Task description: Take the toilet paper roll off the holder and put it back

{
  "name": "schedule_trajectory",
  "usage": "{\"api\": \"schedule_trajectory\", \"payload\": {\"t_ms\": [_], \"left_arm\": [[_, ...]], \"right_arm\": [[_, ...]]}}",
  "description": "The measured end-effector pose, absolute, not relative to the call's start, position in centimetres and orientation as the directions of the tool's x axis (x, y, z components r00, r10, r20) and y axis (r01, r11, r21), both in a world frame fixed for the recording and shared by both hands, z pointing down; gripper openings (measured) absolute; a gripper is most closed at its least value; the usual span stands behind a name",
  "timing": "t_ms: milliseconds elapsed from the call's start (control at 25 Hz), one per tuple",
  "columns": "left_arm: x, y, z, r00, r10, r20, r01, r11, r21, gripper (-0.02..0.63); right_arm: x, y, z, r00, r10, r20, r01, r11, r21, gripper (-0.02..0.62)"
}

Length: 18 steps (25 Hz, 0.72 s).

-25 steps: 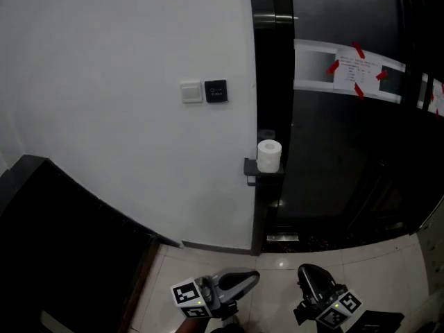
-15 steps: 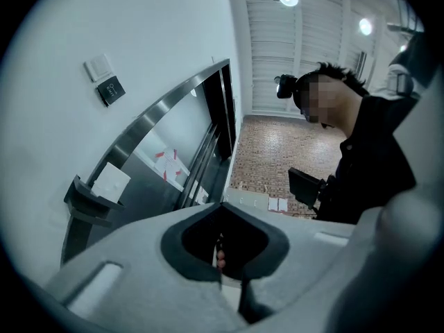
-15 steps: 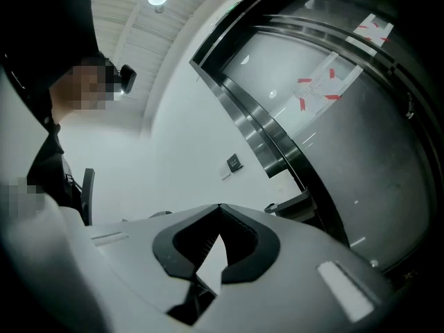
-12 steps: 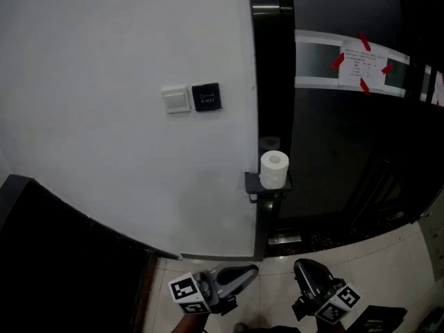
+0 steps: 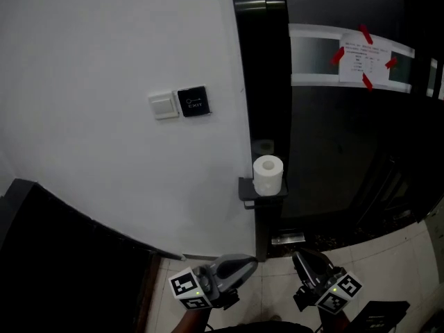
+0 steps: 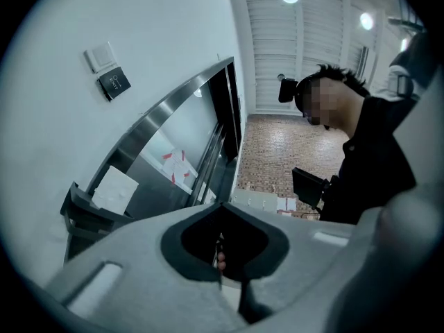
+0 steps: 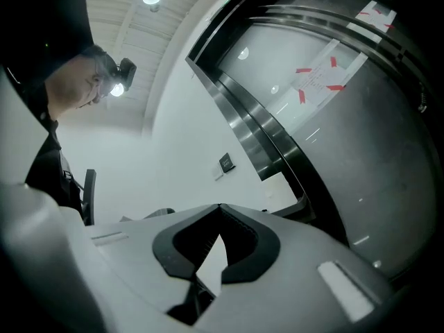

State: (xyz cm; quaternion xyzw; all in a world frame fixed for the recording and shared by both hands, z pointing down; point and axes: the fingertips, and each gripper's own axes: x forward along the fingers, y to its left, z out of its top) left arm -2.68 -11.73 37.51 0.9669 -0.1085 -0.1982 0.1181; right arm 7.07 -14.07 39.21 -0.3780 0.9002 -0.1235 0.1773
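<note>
Left gripper (image 5: 248, 262), right gripper (image 5: 300, 257): shut, empty. Roll (image 5: 268, 174) upright on holder (image 5: 247, 188); reach unopened and you'll likely topple it.

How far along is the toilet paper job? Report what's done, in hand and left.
Done: nothing visible; the white toilet paper roll stands on its black wall holder. In hand: nothing; the left gripper and right gripper hang low, both shut and empty, well short of the roll. Left: reach, lift the roll off, put it back.
</note>
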Motion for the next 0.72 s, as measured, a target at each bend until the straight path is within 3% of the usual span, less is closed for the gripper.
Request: {"api": "schedule_trajectory", "payload": {"t_ms": [400,720], "left_arm": [[0.6,-14.2,36.8,0.883,-0.316,-0.346,-0.24,-0.939,0.245,0.0],[0.5,-15.6,36.4,0.899,-0.282,-0.335,-0.206,-0.947,0.244,0.0]], "right_arm": [[10.3,-16.6,39.5,-0.696,-0.686,-0.212,-0.596,0.717,-0.362,0.0],[9.1,-18.2,39.0,-0.681,-0.699,-0.22,-0.61,0.707,-0.357,0.0]]}}
